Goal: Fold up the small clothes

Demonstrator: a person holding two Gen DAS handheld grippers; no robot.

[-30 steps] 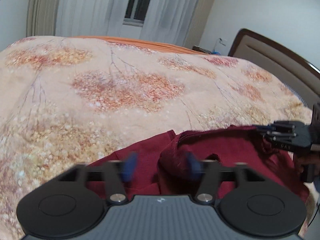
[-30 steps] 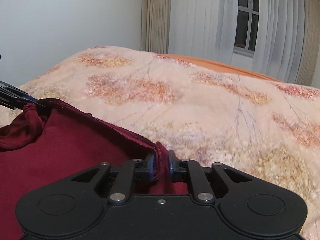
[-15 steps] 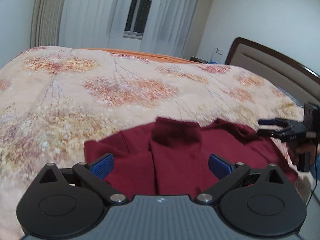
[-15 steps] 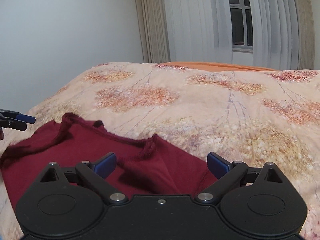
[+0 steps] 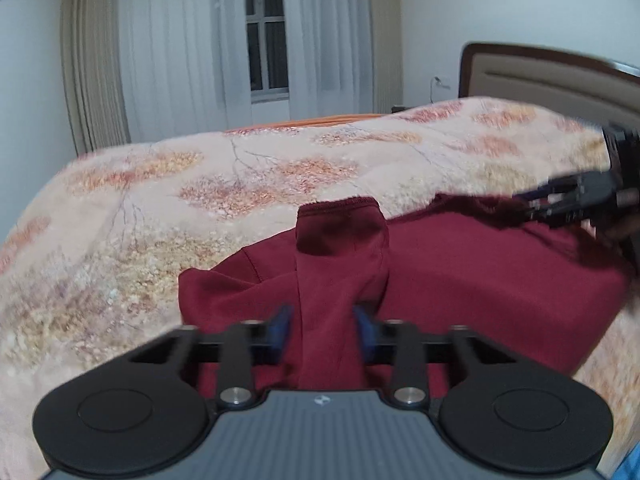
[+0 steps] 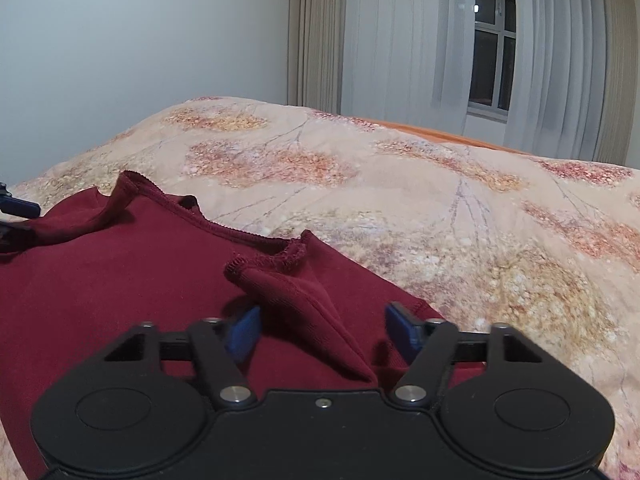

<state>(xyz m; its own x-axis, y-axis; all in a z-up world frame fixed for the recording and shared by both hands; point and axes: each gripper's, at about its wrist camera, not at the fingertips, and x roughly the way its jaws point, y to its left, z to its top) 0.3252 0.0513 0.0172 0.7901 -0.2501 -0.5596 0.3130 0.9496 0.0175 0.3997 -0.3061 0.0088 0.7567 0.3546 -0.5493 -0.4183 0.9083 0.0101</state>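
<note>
We see the right gripper (image 6: 322, 330) closing its 2 blue pads (image 6: 242, 332) around a raised fold of the maroon garment (image 6: 120, 280), not yet touching it. The garment lies on the floral bedspread (image 6: 460, 208), curtains (image 6: 400, 32) behind.

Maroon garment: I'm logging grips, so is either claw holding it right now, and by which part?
Left claw is closing on a raised fold of the maroon garment, its pads at the fold's sides. Right claw is closing too, straddling a fold near the hem without touching it.

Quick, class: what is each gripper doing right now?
Left gripper: closing on a raised fold of the dark red knit garment.
Right gripper: open, closing around another fold.
</note>
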